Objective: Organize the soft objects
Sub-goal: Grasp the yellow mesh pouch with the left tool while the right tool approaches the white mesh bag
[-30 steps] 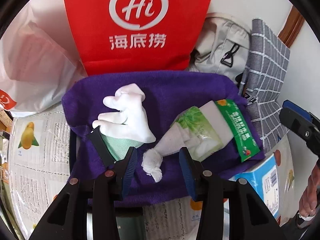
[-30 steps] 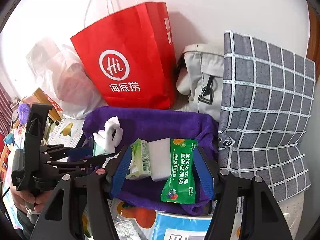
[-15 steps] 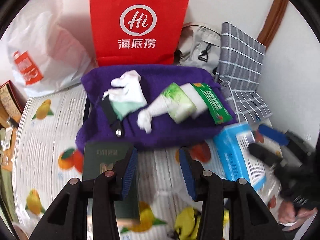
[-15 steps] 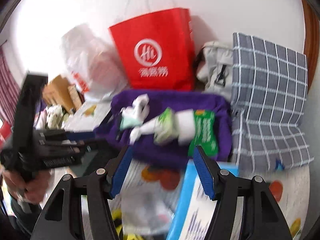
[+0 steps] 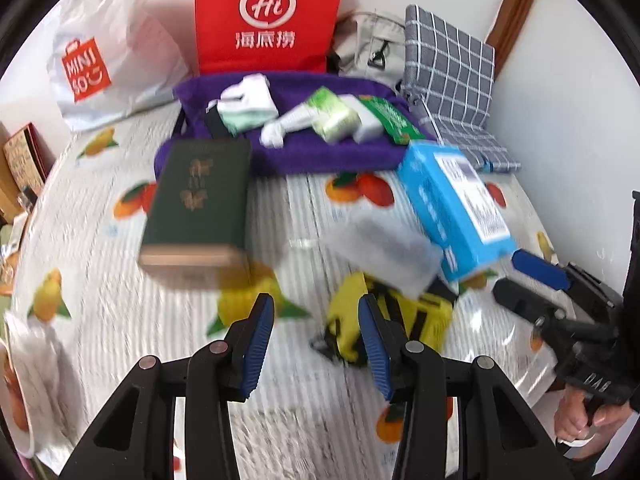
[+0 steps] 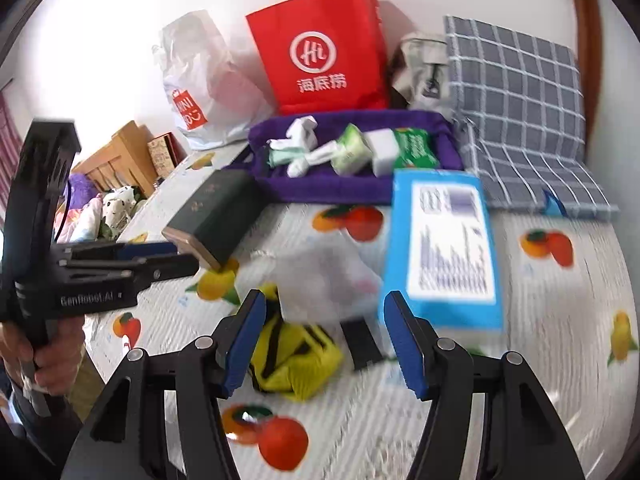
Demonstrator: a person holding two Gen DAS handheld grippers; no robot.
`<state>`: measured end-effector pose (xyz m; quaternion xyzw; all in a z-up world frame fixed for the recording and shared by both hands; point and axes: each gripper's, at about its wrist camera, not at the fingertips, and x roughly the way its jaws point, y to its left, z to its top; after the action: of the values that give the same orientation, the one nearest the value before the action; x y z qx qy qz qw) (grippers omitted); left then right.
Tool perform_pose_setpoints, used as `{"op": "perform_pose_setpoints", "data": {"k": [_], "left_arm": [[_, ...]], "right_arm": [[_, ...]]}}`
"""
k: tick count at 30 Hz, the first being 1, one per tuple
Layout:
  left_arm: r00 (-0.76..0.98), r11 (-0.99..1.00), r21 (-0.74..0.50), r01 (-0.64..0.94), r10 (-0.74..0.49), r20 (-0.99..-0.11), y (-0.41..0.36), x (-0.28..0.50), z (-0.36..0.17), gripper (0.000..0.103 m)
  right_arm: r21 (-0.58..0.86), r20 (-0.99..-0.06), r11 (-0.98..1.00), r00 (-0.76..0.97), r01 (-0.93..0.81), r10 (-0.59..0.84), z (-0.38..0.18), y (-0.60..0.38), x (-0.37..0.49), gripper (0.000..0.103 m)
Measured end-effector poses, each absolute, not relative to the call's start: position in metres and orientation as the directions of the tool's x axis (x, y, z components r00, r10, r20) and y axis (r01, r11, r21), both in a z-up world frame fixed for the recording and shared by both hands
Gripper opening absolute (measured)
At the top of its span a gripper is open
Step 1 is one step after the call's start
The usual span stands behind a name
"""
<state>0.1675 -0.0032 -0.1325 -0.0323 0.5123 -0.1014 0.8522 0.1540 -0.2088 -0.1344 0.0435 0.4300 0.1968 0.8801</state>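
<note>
Grippers, left (image 5: 316, 334) and right (image 6: 324, 338), both apart and empty, have pulled back from the purple towel (image 5: 320, 152).

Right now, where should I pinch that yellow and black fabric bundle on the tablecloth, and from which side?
Probably the raised crumpled fold at the top of the yellow and black fabric bundle, coming down from above. It lies slumped and loose, so a fold gathers easily. Its far side sits under the translucent plastic bag, so stay on the near, uncovered half.
</note>
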Motion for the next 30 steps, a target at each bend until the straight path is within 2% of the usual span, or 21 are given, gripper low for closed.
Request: {"op": "perform_pose_setpoints", "data": {"k": [10, 18, 19, 20, 23, 30], "left_arm": [[0.434, 0.98, -0.15, 0.132, -0.193, -0.88, -0.016, 0.151, -0.167, 0.042], [0.428, 0.967, -0.153, 0.203, -0.229, -0.874, -0.046, 0.167, -0.189, 0.042], [0.428, 0.967, -0.152, 0.205, -0.228, -0.874, -0.048, 0.17, -0.192, 0.04], [0.43, 0.966, -0.157, 0.206, -0.234, -0.872, -0.048, 0.172, -0.195, 0.031], [0.449, 0.961, -0.16, 0.225, -0.248, -0.858, -0.047, 0.171, -0.197, 0.024], [0.444, 0.974, -0.149, 0.169, -0.21, -0.871, -0.009, 0.157, -0.193, 0.023]], "right_arm": [[0.298, -0.74, 0.92, 0.548, -0.253, 0.391, -0.158, -0.236, 0.12, 0.061], [0.249, -0.775, 0.94, 0.533, -0.235, 0.339, -0.185, -0.24, 0.12, 0.061], [0.25, -0.778, 0.941, 0.531, -0.227, 0.335, -0.189, -0.241, 0.123, 0.061], [0.25, -0.782, 0.943, 0.529, -0.221, 0.331, -0.192, -0.241, 0.125, 0.061], [0.224, -0.791, 0.949, 0.527, -0.223, 0.311, -0.199, -0.236, 0.131, 0.056], [0.164, -0.802, 0.955, 0.53, -0.245, 0.274, -0.206, -0.219, 0.141, 0.053]]}}
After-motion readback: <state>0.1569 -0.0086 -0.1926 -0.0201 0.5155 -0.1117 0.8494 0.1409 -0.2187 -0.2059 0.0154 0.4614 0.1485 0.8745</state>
